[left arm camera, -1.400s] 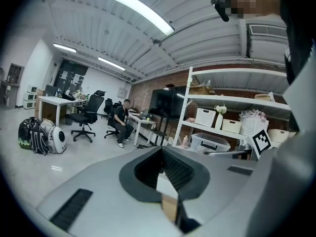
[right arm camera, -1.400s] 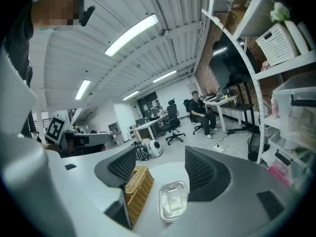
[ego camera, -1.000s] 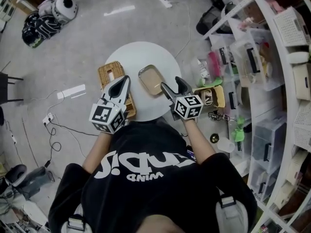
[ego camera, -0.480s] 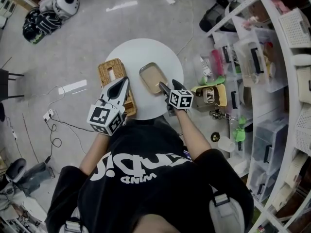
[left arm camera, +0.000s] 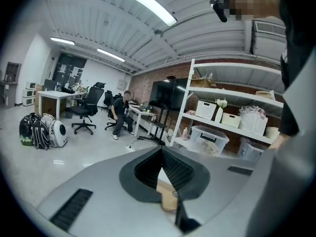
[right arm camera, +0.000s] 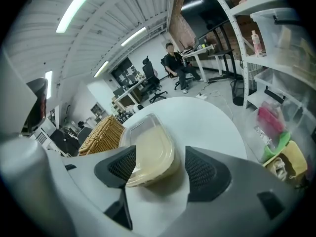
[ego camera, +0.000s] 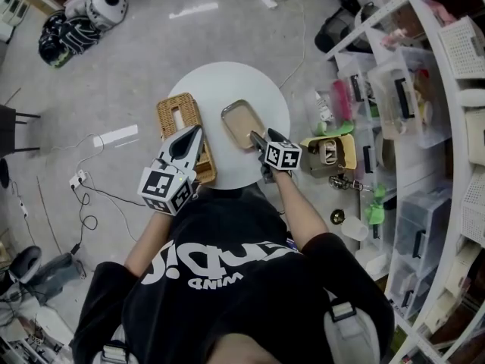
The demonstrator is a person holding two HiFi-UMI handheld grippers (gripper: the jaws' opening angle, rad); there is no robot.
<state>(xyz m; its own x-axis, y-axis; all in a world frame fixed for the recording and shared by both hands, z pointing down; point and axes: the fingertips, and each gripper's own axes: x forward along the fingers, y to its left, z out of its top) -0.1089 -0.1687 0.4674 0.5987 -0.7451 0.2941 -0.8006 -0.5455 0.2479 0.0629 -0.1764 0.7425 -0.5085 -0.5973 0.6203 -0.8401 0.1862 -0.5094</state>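
Clear lidded box (right arm camera: 148, 149), beige contents, between parted right hand-held gripper (right arm camera: 160, 167) | left hand-held gripper (left arm camera: 162, 161) closed, above wicker basket (ego camera: 176, 112)

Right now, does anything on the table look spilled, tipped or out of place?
Nothing spilled or damaged. The container sits flat, lid on, between the open jaws of the right gripper. Only the basket looks off: it sits at the left edge of the table and seems to overhang it slightly.
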